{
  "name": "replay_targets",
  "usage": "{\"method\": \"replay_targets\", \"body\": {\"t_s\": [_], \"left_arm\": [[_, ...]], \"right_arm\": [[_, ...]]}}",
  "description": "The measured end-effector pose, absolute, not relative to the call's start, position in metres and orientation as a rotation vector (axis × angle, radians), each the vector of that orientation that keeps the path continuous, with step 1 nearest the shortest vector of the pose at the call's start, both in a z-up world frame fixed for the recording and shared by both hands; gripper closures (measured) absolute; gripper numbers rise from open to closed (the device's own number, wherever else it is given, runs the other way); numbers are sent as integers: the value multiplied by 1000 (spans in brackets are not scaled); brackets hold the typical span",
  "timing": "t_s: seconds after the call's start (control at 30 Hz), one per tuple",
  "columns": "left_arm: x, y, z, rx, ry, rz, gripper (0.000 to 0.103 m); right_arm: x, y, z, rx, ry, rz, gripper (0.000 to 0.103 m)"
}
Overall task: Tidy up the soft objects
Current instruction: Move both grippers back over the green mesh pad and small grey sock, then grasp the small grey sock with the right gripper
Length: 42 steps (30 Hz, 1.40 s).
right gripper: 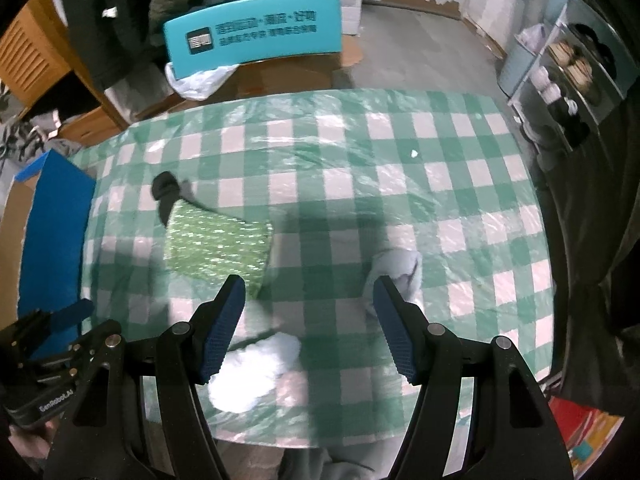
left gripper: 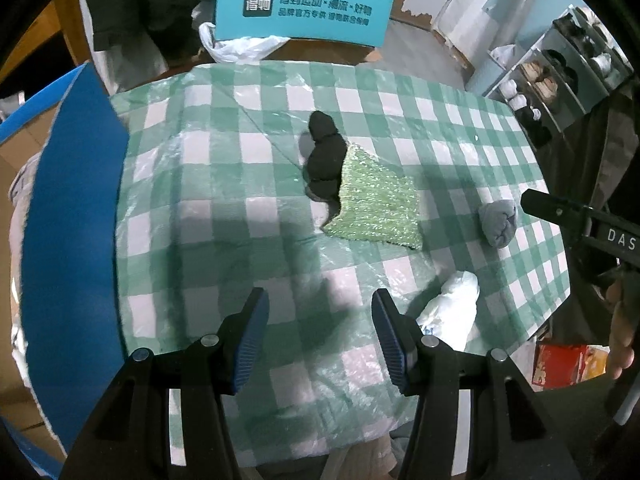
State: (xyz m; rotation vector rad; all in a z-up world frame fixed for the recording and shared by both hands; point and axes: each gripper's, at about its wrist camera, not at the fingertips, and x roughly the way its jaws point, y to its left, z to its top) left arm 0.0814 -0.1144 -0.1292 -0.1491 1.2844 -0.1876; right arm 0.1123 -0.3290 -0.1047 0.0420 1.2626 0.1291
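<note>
A: Left wrist view? B: My left tool [left gripper: 320, 332] gapes wide, empty, above the bench [left gripper: 208, 184]; black sock [left gripper: 324, 160] touches green cloth [left gripper: 376, 204].

A: Right wrist view? B: My right tool [right gripper: 308, 324] gapes, empty; grey sock [right gripper: 400, 268] beside its right finger.

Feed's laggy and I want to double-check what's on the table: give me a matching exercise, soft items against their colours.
Items:
1. rolled sock
2. flat knitted cloth
3. lumpy sock
4. crumpled bundle

Colours:
A. white
B. black
C. sparkly green
D. grey

Pairs: 1-D, 2-C, 3-B, 4-A
</note>
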Motion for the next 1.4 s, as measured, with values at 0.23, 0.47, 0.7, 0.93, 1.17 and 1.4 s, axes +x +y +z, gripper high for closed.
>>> {"method": "replay_targets", "body": {"t_s": [0.23, 0.47, 0.7, 0.93, 1.17, 1.4], "left_arm": [[97, -131, -136, -179, 1291, -212, 45], [109, -145, -142, -172, 1284, -215, 30], [124, -151, -154, -214, 1315, -208, 27], [134, -157, -167, -233, 1345, -177, 25], [142, -165, -175, -253, 1366, -155, 25], [150, -178, -181, -243, 1385, -120, 25]], "right_arm": [[119, -359, -123, 98, 1289, 67, 37], [124, -378, -145, 150, 1311, 44, 38], [132, -391, -172, 198, 1349, 24, 38], [136, -395, -186, 211, 1366, 25, 38], [136, -403, -198, 189, 1402, 35, 38], [134, -414, -205, 193, 1413, 42, 38]]}}
